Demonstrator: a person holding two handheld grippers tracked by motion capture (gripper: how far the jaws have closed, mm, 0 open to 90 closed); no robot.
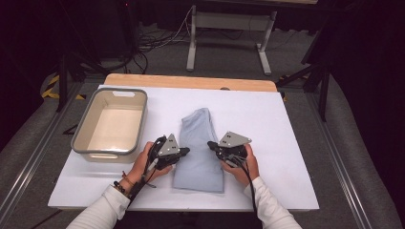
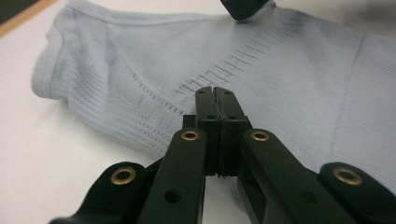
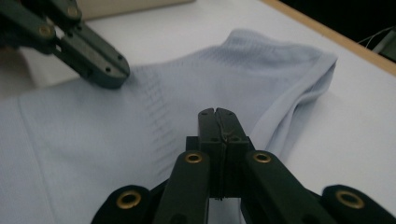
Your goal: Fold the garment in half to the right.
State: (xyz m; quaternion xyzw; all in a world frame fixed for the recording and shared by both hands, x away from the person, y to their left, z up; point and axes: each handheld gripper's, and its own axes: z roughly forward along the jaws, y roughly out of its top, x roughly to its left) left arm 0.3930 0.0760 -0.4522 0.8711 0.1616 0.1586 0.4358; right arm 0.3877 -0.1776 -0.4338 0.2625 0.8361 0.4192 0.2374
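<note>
Folded pale-blue knit garment (image 1: 199, 148) near the white board's (image 1: 286, 124) front edge, flanked by left gripper (image 1: 184, 151) and right gripper (image 1: 211, 144), jaws together on nothing; beige tub (image 1: 81, 129) near the left edge holds nothing.

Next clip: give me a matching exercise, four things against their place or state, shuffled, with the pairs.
Things:
1. folded garment
2. bin
3. left gripper
4. right gripper

Places or states:
A. beige with a grey rim, at the table's left
B. pale blue, lying in the middle of the white table top
C. shut with nothing between its fingers, at the garment's right edge
D. shut with nothing between its fingers, at the garment's left edge

Pairs: 1-B, 2-A, 3-D, 4-C
</note>
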